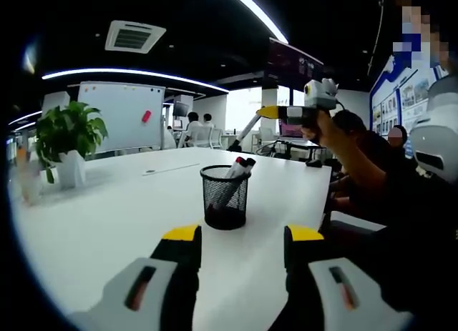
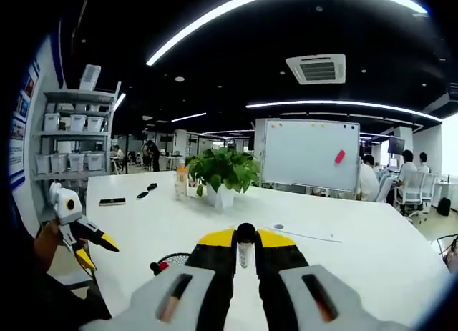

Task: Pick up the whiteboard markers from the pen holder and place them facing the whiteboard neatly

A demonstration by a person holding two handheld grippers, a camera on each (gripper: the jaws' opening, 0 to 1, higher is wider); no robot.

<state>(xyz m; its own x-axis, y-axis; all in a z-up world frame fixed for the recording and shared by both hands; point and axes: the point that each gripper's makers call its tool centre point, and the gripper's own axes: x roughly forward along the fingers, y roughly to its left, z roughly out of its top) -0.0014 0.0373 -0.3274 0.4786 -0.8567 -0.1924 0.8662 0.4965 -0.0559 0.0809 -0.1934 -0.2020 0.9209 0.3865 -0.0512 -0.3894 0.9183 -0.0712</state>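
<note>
Left gripper view: my left gripper [image 1: 242, 239] sits at the bottom centre, yellow-tipped jaws spread apart with nothing between them. Just beyond the tips, at frame centre, a black mesh pen holder [image 1: 225, 196] stands upright on the white table [image 1: 107, 216]. Whiteboard markers [image 1: 236, 175] lean inside it toward the upper right, caps poking over the rim; I cannot count them for certain. The whiteboard [image 1: 122, 116] stands upper left, past the far table edge, with a small red item [image 1: 146, 116] stuck to it. A potted plant [image 1: 66, 138] in a white pot sits at the left. The right gripper [image 1: 268, 112] shows at upper right, raised in a person's hand [image 1: 330, 131].

Right gripper view: the right gripper [image 2: 245, 249] at bottom centre is clamped on a whiteboard marker [image 2: 245, 246], its dark cap end up between the yellow tips. The pen holder's rim [image 2: 172, 259] peeks out at lower left, beside the jaws, a red-capped marker [image 2: 156, 267] sticking out of it. The left gripper [image 2: 99, 249] appears at far left, jaws apart. The plant [image 2: 222, 170] is at centre, the whiteboard [image 2: 310, 154] at right of centre. A phone [image 2: 112, 201] lies on the table at left.
</note>
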